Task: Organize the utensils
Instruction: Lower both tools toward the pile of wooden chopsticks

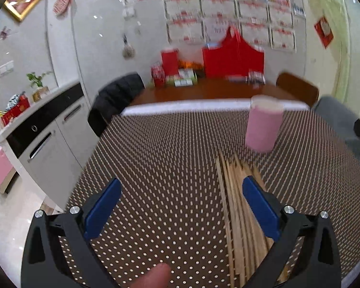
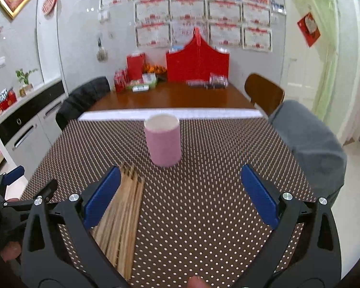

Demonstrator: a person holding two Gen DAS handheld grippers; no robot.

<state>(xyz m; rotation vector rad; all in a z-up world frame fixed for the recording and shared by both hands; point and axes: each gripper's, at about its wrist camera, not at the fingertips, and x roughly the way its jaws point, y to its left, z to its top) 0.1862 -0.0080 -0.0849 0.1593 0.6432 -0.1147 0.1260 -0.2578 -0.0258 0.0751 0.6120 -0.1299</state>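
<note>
Dotted tablecloth (image 2: 204,192): one pink cup (image 2: 163,141), chopsticks (image 2: 122,220) (count unclear).

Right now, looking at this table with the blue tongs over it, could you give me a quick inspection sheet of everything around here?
Surface: brown polka-dot tablecloth, white strip at its far edge.
Job's things: bundle of wooden chopsticks lying flat; pink cup upright beyond their tips, apart from them.
Clutter: nothing seen on the cloth.
Grippers: left tongs open, right tongs open, both holding nothing.
Cables: nothing seen.
Surroundings: red gift bag and boxes on the far table end, chairs, white cabinet, certificates on the wall.
</note>
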